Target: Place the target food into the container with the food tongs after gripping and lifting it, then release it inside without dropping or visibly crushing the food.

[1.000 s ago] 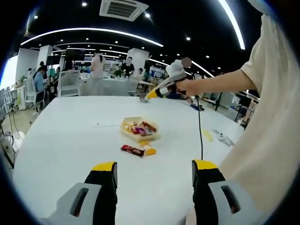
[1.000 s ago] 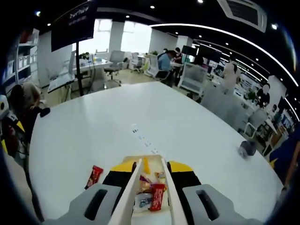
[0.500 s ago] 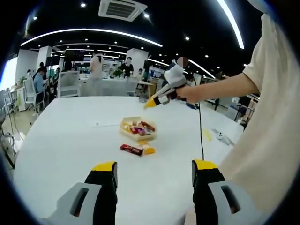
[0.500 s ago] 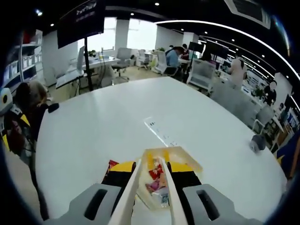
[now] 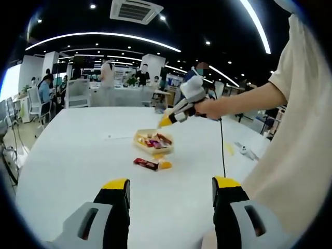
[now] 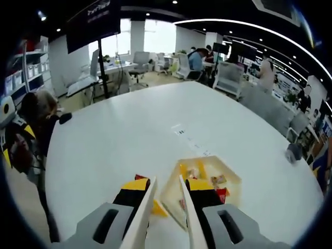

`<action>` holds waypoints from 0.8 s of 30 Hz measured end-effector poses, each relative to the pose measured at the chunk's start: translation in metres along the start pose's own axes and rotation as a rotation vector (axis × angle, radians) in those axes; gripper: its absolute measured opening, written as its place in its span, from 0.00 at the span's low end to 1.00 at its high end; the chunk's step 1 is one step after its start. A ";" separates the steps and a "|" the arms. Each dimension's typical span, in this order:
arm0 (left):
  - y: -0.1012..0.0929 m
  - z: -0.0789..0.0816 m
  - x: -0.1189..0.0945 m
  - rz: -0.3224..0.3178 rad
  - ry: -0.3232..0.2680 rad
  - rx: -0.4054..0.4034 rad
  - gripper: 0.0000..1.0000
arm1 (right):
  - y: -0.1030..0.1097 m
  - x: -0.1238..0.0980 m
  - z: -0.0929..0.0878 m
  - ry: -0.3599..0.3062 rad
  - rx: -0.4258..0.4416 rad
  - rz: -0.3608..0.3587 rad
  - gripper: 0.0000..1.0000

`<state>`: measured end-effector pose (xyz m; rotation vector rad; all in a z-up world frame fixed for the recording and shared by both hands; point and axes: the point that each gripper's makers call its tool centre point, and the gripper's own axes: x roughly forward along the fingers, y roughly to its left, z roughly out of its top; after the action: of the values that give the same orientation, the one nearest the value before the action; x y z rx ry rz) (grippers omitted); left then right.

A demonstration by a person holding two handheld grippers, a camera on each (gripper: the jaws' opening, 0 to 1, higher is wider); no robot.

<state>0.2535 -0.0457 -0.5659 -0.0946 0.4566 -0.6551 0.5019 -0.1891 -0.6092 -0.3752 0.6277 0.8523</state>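
A shallow cream container (image 5: 153,141) with several wrapped snacks stands mid-table. In front of it lie a red snack bar (image 5: 146,164) and a small yellow piece (image 5: 165,165). My left gripper (image 5: 171,193) hangs open and low over the near table, well short of them. A hand holds my right gripper (image 5: 182,106) above the container's right side, shut on cream food tongs (image 5: 166,122) that point down. In the right gripper view the tongs (image 6: 147,207) run between the jaws of my right gripper (image 6: 167,185), arms apart and holding nothing. The container (image 6: 228,179) is to their right and the yellow piece (image 6: 158,209) lies between them.
The round white table (image 5: 72,155) has wide bare room on the left. A black cable (image 5: 222,148) hangs from the right gripper. Small items (image 5: 245,152) lie near the right edge and a grey object (image 6: 293,151) sits farther out. Chairs and people are beyond the table.
My right gripper with the tongs has come down and drawn back from over the container towards the loose pieces in front of it. The left gripper has stayed still.
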 end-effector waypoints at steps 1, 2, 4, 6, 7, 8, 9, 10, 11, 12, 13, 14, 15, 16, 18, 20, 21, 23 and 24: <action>0.000 0.000 -0.001 0.001 0.000 0.000 0.64 | 0.003 0.001 -0.002 0.005 0.000 0.003 0.26; 0.000 -0.001 -0.001 0.001 0.000 -0.001 0.64 | 0.005 0.001 -0.003 0.007 0.001 0.009 0.26; 0.000 -0.002 -0.004 0.005 0.000 -0.001 0.64 | 0.009 0.002 -0.006 0.016 -0.005 0.015 0.26; 0.001 -0.003 -0.007 0.012 0.000 -0.005 0.64 | 0.012 0.003 -0.008 0.018 0.000 0.021 0.26; 0.001 -0.003 -0.008 0.014 0.000 -0.006 0.64 | 0.013 0.004 -0.009 0.020 0.001 0.022 0.27; 0.002 -0.004 -0.008 0.016 0.001 -0.007 0.64 | 0.014 0.005 -0.010 0.023 0.002 0.023 0.27; 0.002 -0.005 -0.009 0.019 0.001 -0.008 0.64 | 0.016 0.006 -0.011 0.025 0.006 0.027 0.27; 0.003 -0.005 -0.010 0.020 0.001 -0.009 0.64 | 0.017 0.007 -0.012 0.026 0.008 0.028 0.27; 0.003 -0.006 -0.011 0.022 0.002 -0.010 0.64 | 0.019 0.009 -0.012 0.026 0.010 0.032 0.27; 0.003 -0.007 -0.011 0.024 0.002 -0.010 0.64 | 0.021 0.010 -0.012 0.029 0.010 0.034 0.27; 0.004 -0.007 -0.012 0.025 0.002 -0.011 0.64 | 0.023 0.011 -0.012 0.028 0.010 0.036 0.27; 0.004 -0.007 -0.012 0.027 0.001 -0.014 0.64 | 0.024 0.012 -0.012 0.028 0.011 0.039 0.27; 0.005 -0.007 -0.013 0.029 0.001 -0.014 0.64 | 0.025 0.012 -0.012 0.028 0.010 0.040 0.27; 0.005 -0.008 -0.013 0.031 0.001 -0.016 0.64 | 0.027 0.013 -0.012 0.030 0.009 0.044 0.27; 0.006 -0.008 -0.014 0.034 0.001 -0.017 0.64 | 0.029 0.015 -0.013 0.034 0.007 0.051 0.27; 0.007 -0.008 -0.015 0.038 0.000 -0.020 0.64 | 0.029 0.016 -0.013 0.035 0.008 0.052 0.27; 0.007 -0.008 -0.015 0.038 0.000 -0.021 0.64 | 0.030 0.016 -0.013 0.035 0.011 0.054 0.27; 0.007 -0.009 -0.015 0.040 0.000 -0.023 0.64 | 0.031 0.018 -0.014 0.038 0.011 0.055 0.27; 0.007 -0.009 -0.015 0.040 0.000 -0.024 0.64 | 0.031 0.018 -0.014 0.039 0.012 0.057 0.27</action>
<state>0.2429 -0.0303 -0.5697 -0.1076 0.4653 -0.6101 0.4810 -0.1669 -0.6335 -0.3653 0.6822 0.8970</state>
